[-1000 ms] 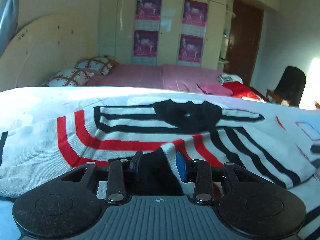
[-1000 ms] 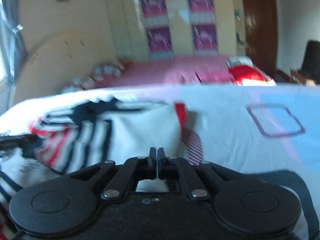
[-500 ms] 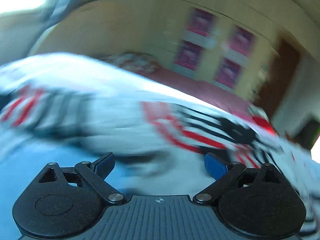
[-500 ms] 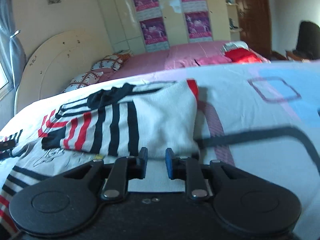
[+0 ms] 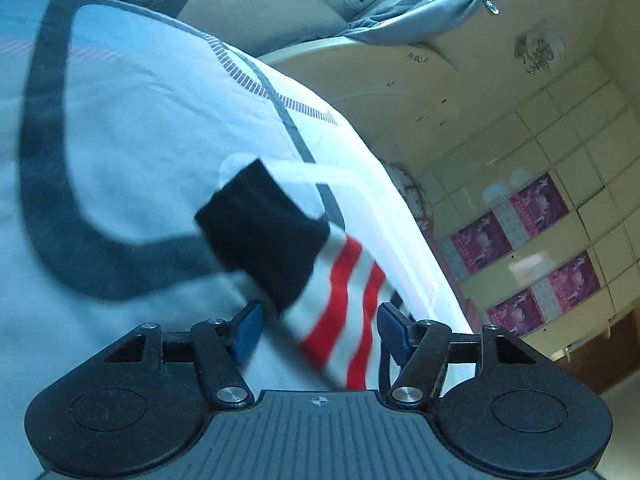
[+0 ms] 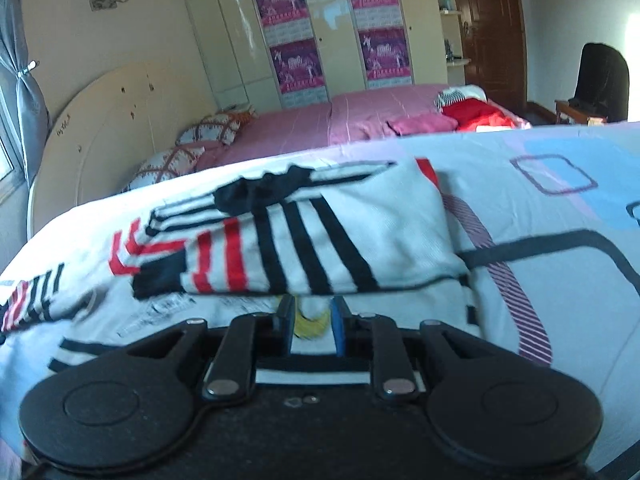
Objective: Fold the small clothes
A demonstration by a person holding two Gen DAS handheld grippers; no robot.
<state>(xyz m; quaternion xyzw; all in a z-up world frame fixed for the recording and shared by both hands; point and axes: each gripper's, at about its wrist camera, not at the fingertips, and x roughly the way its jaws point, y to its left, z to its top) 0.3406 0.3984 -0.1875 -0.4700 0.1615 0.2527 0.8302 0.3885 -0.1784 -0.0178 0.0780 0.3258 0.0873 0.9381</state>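
A white knit sweater (image 6: pixel 360 236) with black and red stripes lies partly folded on the pale blue bedsheet (image 6: pixel 560 208), its black collar (image 6: pixel 264 192) at the far side. One sleeve lies folded across it. My right gripper (image 6: pixel 312 324) is open, low at the sweater's near edge, over another white printed garment (image 6: pixel 168 312). In the left wrist view the other sleeve (image 5: pixel 344 312) with red stripes and a black cuff (image 5: pixel 264 236) lies flat on the sheet. My left gripper (image 5: pixel 318 332) is wide open, tilted, with this sleeve between its blue pads.
A pink bed (image 6: pixel 320 128) with patterned pillows (image 6: pixel 168 164) and red clothes (image 6: pixel 476 114) stands behind. A cream headboard (image 6: pixel 112 120), wardrobe with purple posters (image 6: pixel 300 40), a dark chair (image 6: pixel 600 76) and a brown door (image 6: pixel 488 28) line the room. A window with grey curtain (image 5: pixel 412 12) is left.
My left gripper let go of the sweater, opened wide and swung left to the outstretched sleeve. My right gripper opened and drew back from the folded edge.
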